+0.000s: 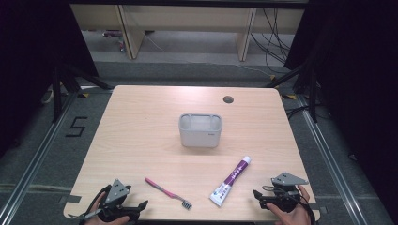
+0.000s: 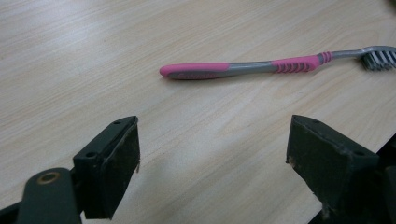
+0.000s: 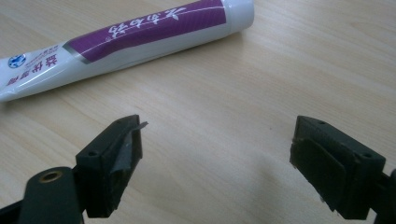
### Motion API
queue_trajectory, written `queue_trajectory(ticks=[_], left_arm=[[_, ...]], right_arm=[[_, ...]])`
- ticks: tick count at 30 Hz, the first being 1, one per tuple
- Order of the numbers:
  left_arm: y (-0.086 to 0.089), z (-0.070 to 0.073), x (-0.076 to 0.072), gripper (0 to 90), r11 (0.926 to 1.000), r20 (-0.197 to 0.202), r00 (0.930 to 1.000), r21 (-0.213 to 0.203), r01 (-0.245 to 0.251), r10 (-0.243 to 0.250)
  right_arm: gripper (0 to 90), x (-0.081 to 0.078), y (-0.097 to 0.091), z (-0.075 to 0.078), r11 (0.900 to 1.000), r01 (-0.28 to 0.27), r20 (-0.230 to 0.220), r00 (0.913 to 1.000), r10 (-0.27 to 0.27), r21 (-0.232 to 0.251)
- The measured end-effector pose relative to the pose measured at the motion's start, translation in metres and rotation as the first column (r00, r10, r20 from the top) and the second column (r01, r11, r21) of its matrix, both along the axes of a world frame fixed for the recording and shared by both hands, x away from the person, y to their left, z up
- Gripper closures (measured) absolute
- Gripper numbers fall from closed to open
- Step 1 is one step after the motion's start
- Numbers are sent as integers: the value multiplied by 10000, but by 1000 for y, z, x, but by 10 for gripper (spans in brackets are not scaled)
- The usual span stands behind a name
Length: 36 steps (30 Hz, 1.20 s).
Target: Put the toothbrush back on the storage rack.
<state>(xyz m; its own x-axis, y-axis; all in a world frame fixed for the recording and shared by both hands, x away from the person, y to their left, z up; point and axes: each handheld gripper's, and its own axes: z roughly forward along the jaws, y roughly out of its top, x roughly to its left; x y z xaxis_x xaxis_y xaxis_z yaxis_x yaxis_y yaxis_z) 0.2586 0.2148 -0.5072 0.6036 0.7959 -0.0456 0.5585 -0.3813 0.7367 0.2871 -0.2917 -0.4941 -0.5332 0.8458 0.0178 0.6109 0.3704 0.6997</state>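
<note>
Where cables trail, a wooden table (image 1: pixel 141 140) stands.

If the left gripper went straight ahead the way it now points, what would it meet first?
Most likely the toothbrush: it lies across the table just ahead of the open left gripper, with bare wood between. Depth is hard to judge.

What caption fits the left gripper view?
Open left hand-held gripper facing a pink-and-grey toothbrush on the wooden table.
</note>
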Motion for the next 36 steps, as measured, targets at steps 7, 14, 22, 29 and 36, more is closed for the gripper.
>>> queue_trajectory(ticks=[7,14,22,29,36], left_arm=[[-1,1,-1,170,10000,55,10000,93,18,-18],[-1,2,-1,167,10000,172,9998,-3,76,-76],[-1,4,-2,158,9996,118,9998,-206,169,-167],[-2,4,-2,153,9989,202,9991,-263,380,-375],[-3,5,1,155,9981,220,9978,-9,623,-622]], right_arm=[[185,0,1,1,9997,-214,-388,9990,217,101],[167,-2,1,0,9993,-253,-421,9988,265,285],[171,-3,0,3,10000,1,8,10000,-1,61],[174,-2,0,1,9998,-202,198,9996,200,87],[185,-1,0,2,9996,-158,-51,9999,159,228]])
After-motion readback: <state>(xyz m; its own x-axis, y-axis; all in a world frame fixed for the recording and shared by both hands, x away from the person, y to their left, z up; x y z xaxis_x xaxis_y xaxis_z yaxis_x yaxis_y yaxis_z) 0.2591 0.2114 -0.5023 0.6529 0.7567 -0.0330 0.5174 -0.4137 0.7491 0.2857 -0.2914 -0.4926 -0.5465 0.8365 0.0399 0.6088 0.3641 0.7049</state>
